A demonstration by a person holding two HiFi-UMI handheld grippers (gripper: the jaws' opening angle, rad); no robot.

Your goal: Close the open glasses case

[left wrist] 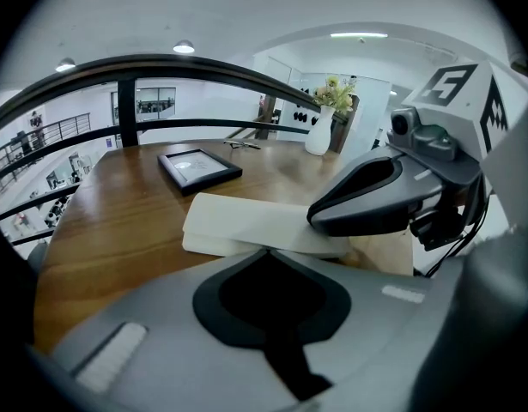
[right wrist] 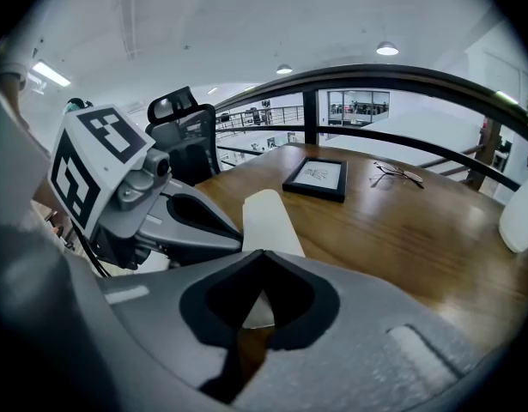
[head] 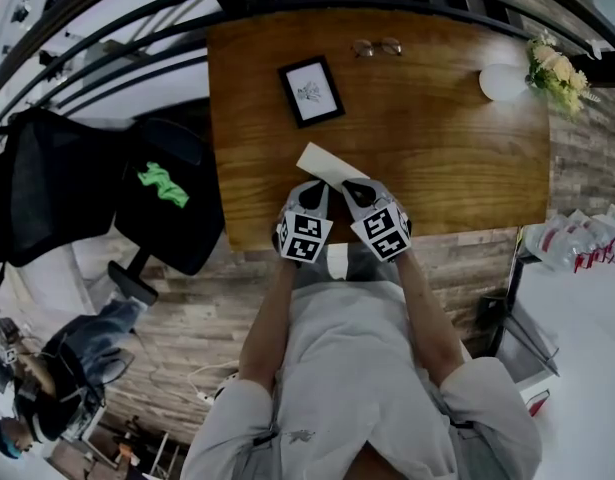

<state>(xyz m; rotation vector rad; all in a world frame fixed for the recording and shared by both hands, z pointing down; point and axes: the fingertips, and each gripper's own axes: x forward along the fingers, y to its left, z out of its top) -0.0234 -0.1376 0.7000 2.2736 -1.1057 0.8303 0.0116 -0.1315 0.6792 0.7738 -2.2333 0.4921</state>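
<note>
A white glasses case (head: 325,164) lies near the front edge of the wooden table (head: 437,158). In the left gripper view the case (left wrist: 246,221) shows its lid lying down on its base, with only a thin seam along the side. My left gripper (head: 312,186) is shut, its tip (left wrist: 264,251) at the case's near edge. My right gripper (head: 355,185) is shut too and rests on top of the case's near end (right wrist: 268,217). Neither gripper holds anything.
A black picture frame (head: 310,91) lies behind the case, with a pair of glasses (head: 376,47) at the table's far edge. A white vase (head: 504,82) with flowers (head: 557,68) stands far right. A black office chair (head: 162,193) is left of the table, and a railing (left wrist: 160,67) runs behind.
</note>
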